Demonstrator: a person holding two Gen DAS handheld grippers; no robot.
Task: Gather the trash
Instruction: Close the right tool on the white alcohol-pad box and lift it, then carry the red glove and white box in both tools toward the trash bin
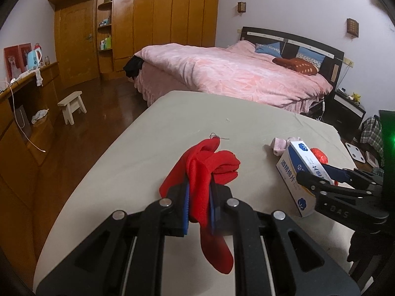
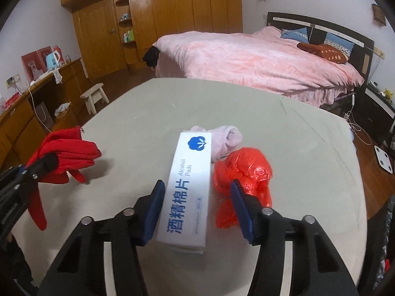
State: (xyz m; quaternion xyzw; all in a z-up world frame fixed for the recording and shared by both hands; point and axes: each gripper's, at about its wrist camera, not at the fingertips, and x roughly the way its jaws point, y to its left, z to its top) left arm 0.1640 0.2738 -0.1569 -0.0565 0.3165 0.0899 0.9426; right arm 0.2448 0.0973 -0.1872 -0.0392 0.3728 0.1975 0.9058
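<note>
A red cloth [image 1: 212, 167] hangs from my left gripper [image 1: 200, 197], which is shut on it above the grey-green table [image 1: 185, 113]; the cloth [image 2: 69, 155] also shows at the left of the right wrist view. My right gripper [image 2: 197, 185] straddles a white alcohol-pads box [image 2: 190, 172] lying on the table. Its left pad is at the box's side, and a gap separates the right pad from the box. A crumpled red plastic bag [image 2: 244, 170] lies just right of the box, and a pink sock [image 2: 227, 140] lies behind it.
Beyond the table [image 2: 172, 103] stands a bed with a pink cover [image 2: 259, 61]. A small wooden stool [image 2: 95, 96] and a long wooden desk [image 2: 37, 103] are at the left, wardrobes [image 2: 172, 12] behind. A white scale [image 2: 384, 157] lies on the floor at the right.
</note>
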